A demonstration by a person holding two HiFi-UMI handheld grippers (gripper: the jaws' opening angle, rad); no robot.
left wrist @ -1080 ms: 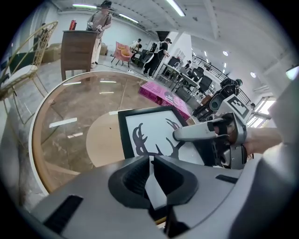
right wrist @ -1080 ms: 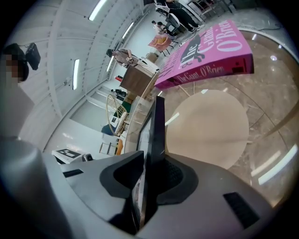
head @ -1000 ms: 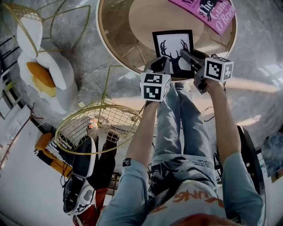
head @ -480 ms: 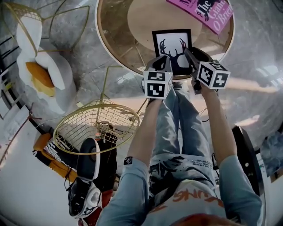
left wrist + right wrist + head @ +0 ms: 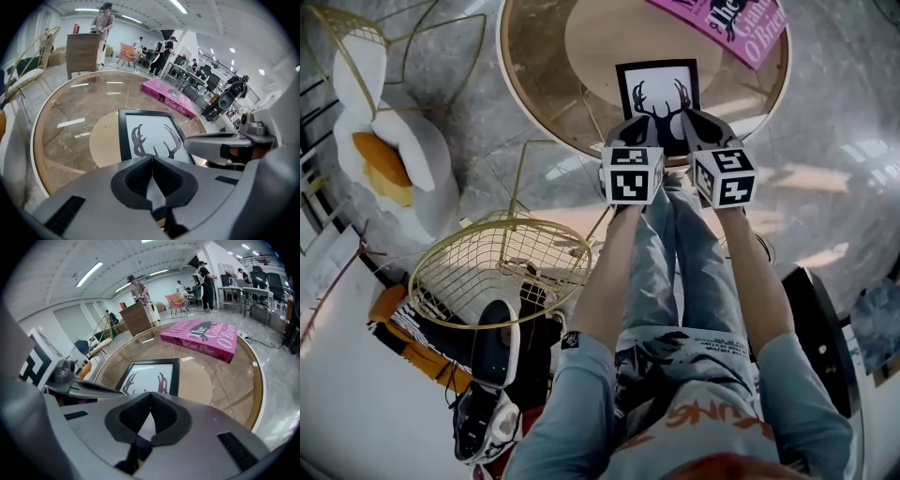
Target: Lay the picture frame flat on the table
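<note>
The black picture frame (image 5: 656, 89) with an antler print appears to lie flat on the round glass table (image 5: 544, 103), near its front rim. Both grippers hover side by side at the frame's near edge. The left gripper (image 5: 639, 127) is shut, its tips meeting over the frame's bottom edge (image 5: 150, 136) in the left gripper view. The right gripper (image 5: 694, 122) is shut too, with its tips over the same edge (image 5: 147, 376) in the right gripper view. No part of the frame shows between either pair of pads. The frame's near edge is hidden behind the jaws.
A pink book (image 5: 731, 23) lies at the table's far right. A gold wire chair (image 5: 502, 267) stands left of the person's legs, and a white seat with an orange cushion (image 5: 384, 150) is further left. People stand far off in the room (image 5: 138, 291).
The right gripper has swung left and now sits beside the left one, with its jaws closed. The left gripper has barely moved. The frame sits slightly further up in the view.
</note>
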